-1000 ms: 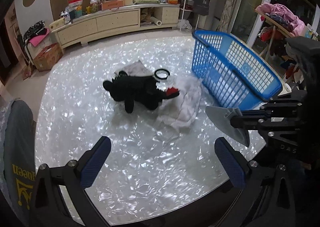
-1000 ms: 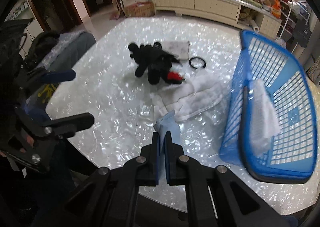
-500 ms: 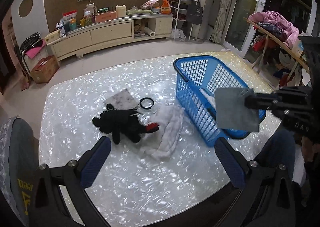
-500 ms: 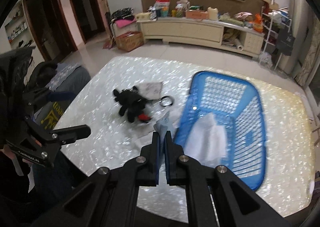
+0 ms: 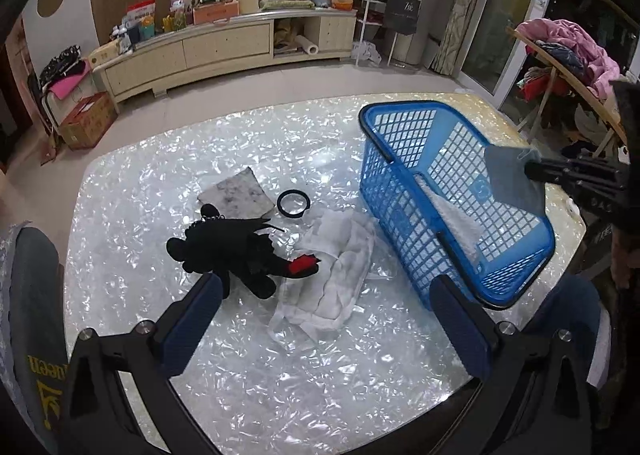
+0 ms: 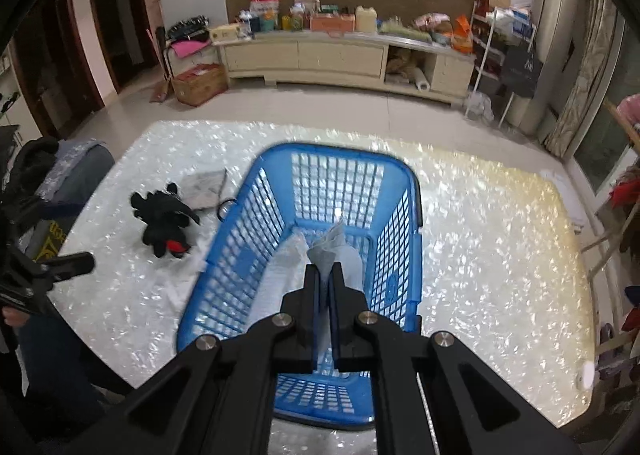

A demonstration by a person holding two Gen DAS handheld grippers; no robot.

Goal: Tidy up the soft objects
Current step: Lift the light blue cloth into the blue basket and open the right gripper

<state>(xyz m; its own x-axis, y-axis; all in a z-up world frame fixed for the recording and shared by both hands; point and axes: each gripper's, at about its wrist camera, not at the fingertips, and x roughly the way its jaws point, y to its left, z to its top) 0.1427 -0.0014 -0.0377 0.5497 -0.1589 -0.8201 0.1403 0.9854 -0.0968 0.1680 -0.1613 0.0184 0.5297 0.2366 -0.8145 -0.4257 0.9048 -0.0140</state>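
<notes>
The left claw (image 5: 324,321) hangs released at the bottom of its own view, nothing between its fingers. On the shiny pearl worktop (image 5: 256,371) lie one black plush toy (image 5: 236,251), one white towel (image 5: 340,271), one black ring (image 5: 293,204) and one grey pad (image 5: 237,194); one blue basket (image 5: 404,215) stands at right. A long cabinet (image 5: 224,51) lines the far wall.

In the right view, the right claw (image 6: 324,275) is clenched on a grey cloth (image 6: 330,245) above the basket's inside, where a second white towel (image 6: 280,271) lies.
</notes>
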